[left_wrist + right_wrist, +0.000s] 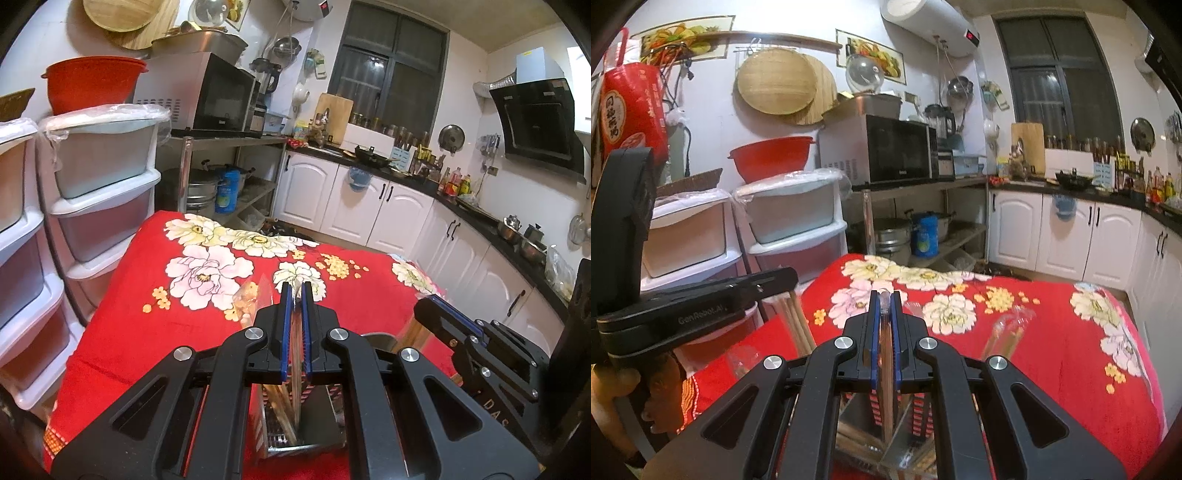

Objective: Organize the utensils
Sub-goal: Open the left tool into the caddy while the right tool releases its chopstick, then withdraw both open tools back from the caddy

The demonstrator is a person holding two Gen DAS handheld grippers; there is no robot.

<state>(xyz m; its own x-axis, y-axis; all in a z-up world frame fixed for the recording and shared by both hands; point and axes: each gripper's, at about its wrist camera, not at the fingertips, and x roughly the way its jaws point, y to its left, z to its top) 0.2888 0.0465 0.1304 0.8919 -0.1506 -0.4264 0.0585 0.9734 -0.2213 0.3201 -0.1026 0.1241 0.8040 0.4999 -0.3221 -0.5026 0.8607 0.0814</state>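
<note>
- Both pairs of jaws are nearly closed: the left gripper (296,291) pinches a clear-wrapped bundle of wooden chopsticks (295,354), and the right gripper (885,301) pinches a second wrapped chopstick bundle (885,354).
- Each bundle's long axis runs along the fingers, its lower end dropping into a shiny metal holder (317,421) below.
- Holder and bundles sit over the red floral cloth (155,258).
- More wrapped chopsticks (1006,336) lie on the cloth, right of the right gripper.

a dark window (388,70) sits above white cabinets (369,199); a microwave (218,96) tops a metal shelf (229,170), plastic drawers (103,184) alongside.
</note>
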